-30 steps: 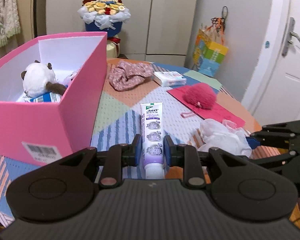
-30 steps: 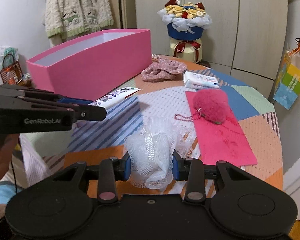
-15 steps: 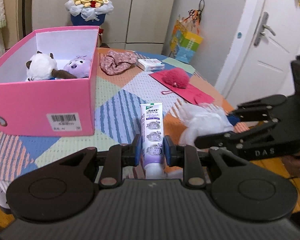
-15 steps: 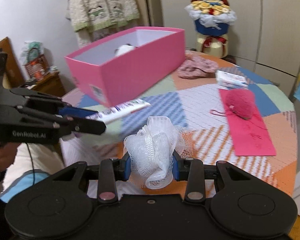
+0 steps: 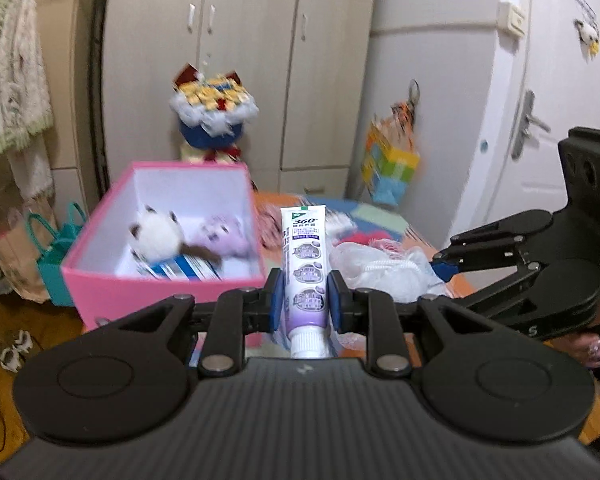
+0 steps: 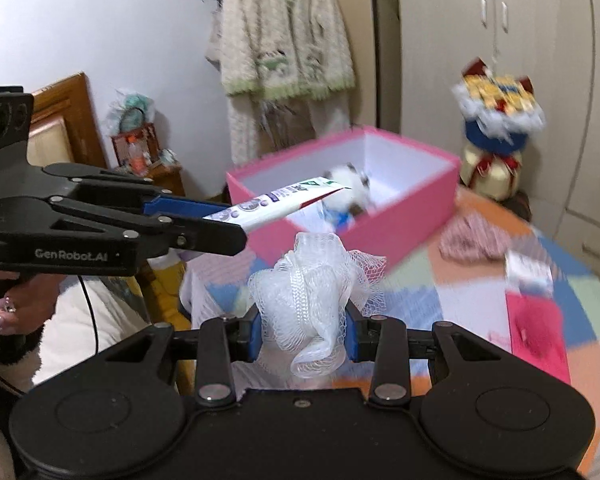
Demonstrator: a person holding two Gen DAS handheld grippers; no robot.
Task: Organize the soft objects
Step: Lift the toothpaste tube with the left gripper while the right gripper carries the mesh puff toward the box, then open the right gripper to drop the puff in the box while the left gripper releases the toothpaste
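1. We see the left gripper [image 5: 303, 306] with its fingers pinching a toothpaste tube [image 5: 304, 264] near the cap end; the tube sticks out forward and is held in the air in front of the pink box [image 5: 160, 288].
2. The right gripper [image 6: 303, 338] has its fingers pinching a white mesh bath pouf [image 6: 314, 288], also in the air, short of the box.
3. In the box there are already a white plush [image 5: 156, 236], a purple plush [image 5: 224, 236] and a blue-white packet [image 5: 188, 270].
4. Risk, in our judgement: the tube is gripped at one end only, so it could pivot or slide out, and its far tip could catch the box rim.
5. Risk: the two grippers are close together and both aimed at the same box, so they could knock into each other, or the tube could snag the pouf netting.
6. Risk: the pouf is loose mesh; a trailing loop could hang over the box wall on release.
7. Risk: the box stands near the table edge, so a shove could push it off.
8. The surface is a table [image 6: 476, 280] with a patchwork cloth. A floral cloth [image 6: 474, 240], a small packet [image 6: 528, 270] and a pink sheet [image 6: 534, 328] lie on it, motion-blurred.
9. In the room we see wardrobe doors, a white door with a handle [image 5: 534, 124], a knitted cardigan [image 6: 284, 28] hanging, a bouquet [image 5: 214, 112], and a wooden floor.
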